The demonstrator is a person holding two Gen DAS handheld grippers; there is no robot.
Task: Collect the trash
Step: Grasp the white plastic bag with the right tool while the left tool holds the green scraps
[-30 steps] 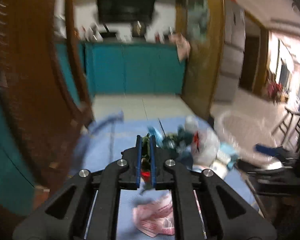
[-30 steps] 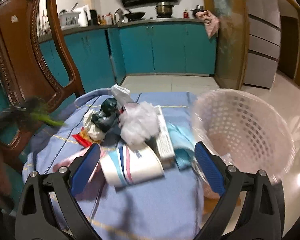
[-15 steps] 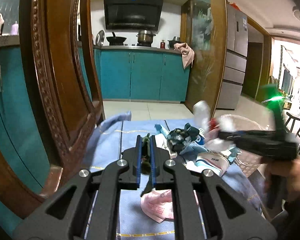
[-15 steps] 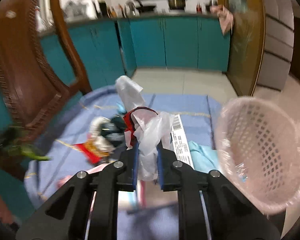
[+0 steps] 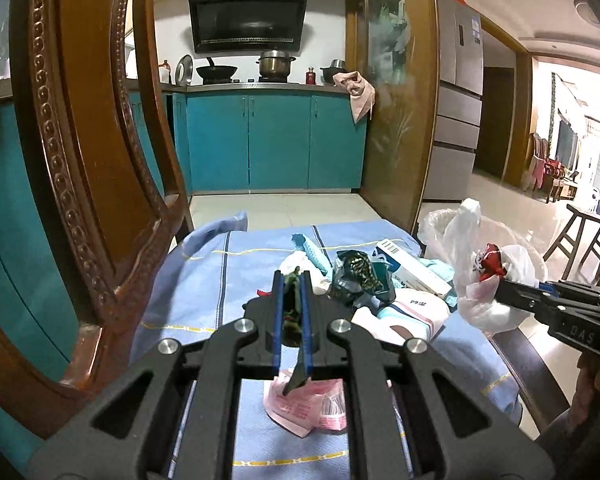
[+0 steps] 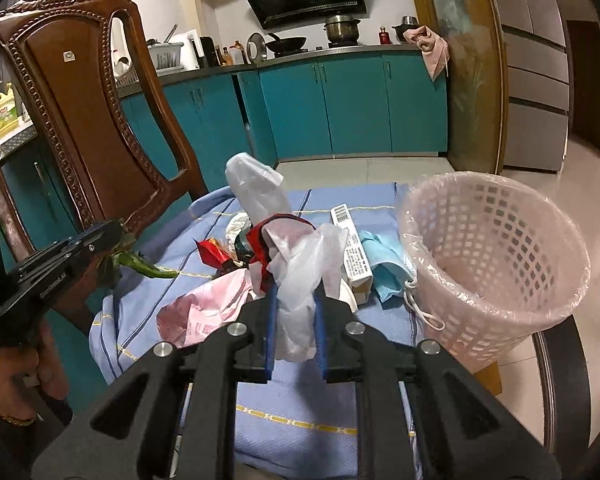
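Where fingers hide contents, left tool pinching green scrap, right tool clamping plastic bag

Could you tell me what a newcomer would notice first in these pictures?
Probably the right gripper, shut on a crumpled white plastic bag in front of the pile of trash on the blue tablecloth. Right of it stands the pink lined basket; at left, the left gripper pinches a green vegetable scrap.

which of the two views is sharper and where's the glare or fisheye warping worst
Left wrist view: sharp, blown-out daylight at the far right, wooden chair bowed by the lens, left gripper clamped on a green scrap. Right wrist view: equally sharp, glare on the floor beside the pink basket, black corners; right gripper holds a plastic bag.
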